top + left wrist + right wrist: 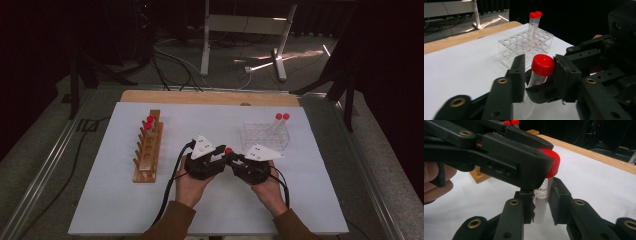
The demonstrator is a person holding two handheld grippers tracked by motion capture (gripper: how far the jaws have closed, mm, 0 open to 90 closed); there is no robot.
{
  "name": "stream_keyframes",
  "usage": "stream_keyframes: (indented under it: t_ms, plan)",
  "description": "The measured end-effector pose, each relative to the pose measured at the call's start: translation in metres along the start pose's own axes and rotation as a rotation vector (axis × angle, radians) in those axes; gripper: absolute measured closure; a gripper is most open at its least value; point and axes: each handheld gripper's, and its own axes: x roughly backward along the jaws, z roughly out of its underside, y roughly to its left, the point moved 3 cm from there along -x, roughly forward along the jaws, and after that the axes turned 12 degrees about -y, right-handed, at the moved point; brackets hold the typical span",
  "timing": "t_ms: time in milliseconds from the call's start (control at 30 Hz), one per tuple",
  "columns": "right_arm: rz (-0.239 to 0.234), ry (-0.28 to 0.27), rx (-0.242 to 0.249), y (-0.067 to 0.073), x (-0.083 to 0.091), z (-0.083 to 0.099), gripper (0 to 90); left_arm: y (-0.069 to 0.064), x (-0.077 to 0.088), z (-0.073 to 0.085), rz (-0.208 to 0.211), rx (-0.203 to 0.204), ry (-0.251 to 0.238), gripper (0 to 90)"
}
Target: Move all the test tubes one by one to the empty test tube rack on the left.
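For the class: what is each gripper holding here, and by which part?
Both hold one red-capped tube: the right gripper grips its clear body, the left gripper clamps its red cap.

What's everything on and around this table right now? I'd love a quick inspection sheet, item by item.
Surface: white table top with a wooden edge at the far side.
Job's things: red-capped tube held upright between both grippers; clear rack with two red-capped tubes at its far right corner; wooden rack with red-capped tubes at its far end.
Clutter: nothing seen.
Grippers: left gripper has its jaws shut on the tube's red cap; right gripper has its jaws shut on the tube's body lower down.
Cables: a black cable trails from each gripper toward the person.
Surroundings: dark room, grey floor, loose floor cables, white table legs behind.
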Motion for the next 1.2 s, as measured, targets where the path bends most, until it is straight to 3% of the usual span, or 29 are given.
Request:
stream_keyframes:
  t_ms: [200,367,467,633,833,1200]
  plan:
    - [-0.008,0.000,-0.001,0.000,0.000,0.000,72.5,0.000,0.001,-0.001,-0.006,-0.004,-0.006,70.5]
    - [-0.037,0.012,-0.023,-0.005,-0.001,0.000,49.2,0.007,0.004,-0.004,-0.044,0.017,-0.019,71.0]
    - [-0.020,0.010,-0.032,-0.011,0.002,0.000,32.2,0.011,0.007,-0.006,-0.062,0.020,-0.028,71.1]
    - [0.012,0.007,-0.044,-0.024,0.008,-0.001,14.1,0.021,0.016,-0.012,-0.097,0.034,-0.058,71.0]
    - [0.043,0.017,-0.036,-0.037,0.016,-0.001,2.2,0.035,0.027,-0.023,-0.140,0.037,-0.085,71.1]
    - [0.087,-0.025,-0.050,-0.053,0.033,-0.006,0.0,0.069,0.055,-0.037,-0.236,0.038,-0.122,71.0]
